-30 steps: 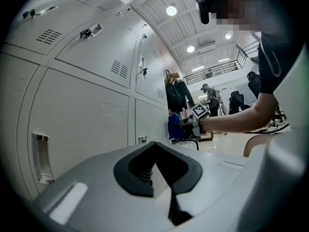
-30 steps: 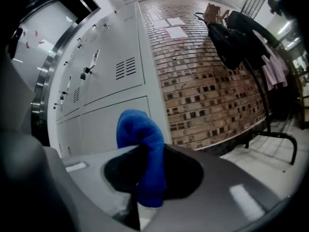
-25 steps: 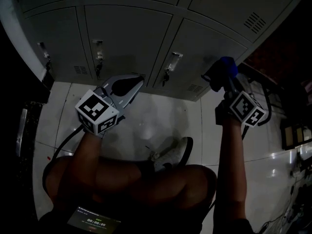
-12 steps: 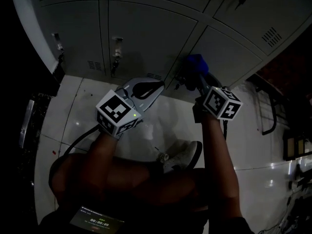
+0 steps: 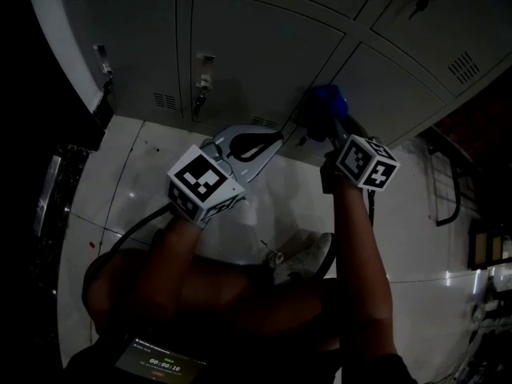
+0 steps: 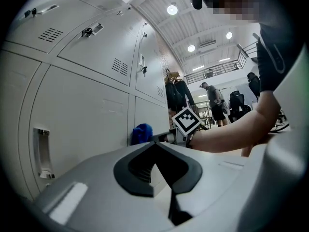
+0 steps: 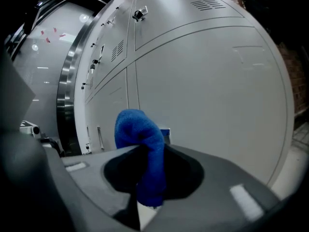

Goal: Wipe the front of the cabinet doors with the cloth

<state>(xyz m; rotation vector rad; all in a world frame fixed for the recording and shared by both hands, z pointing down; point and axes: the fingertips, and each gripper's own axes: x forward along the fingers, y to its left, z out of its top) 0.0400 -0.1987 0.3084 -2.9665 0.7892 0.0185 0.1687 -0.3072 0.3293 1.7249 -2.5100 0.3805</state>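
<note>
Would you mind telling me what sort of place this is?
Probably a locker area in a large hall: grey metal locker doors with vents, a glossy tiled floor, and people under high ceiling lights beyond.

Protruding latches (image 5: 204, 69) on cabinet doors (image 5: 256, 42)

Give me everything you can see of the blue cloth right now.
The blue cloth looks like soft terry or microfibre, bunched into a rounded wad. The right gripper is shut on it: a fold hangs down between the jaws and the wad bulges past their tips. It sits low against a grey cabinet door, near a door seam, and appears to touch the metal.
</note>
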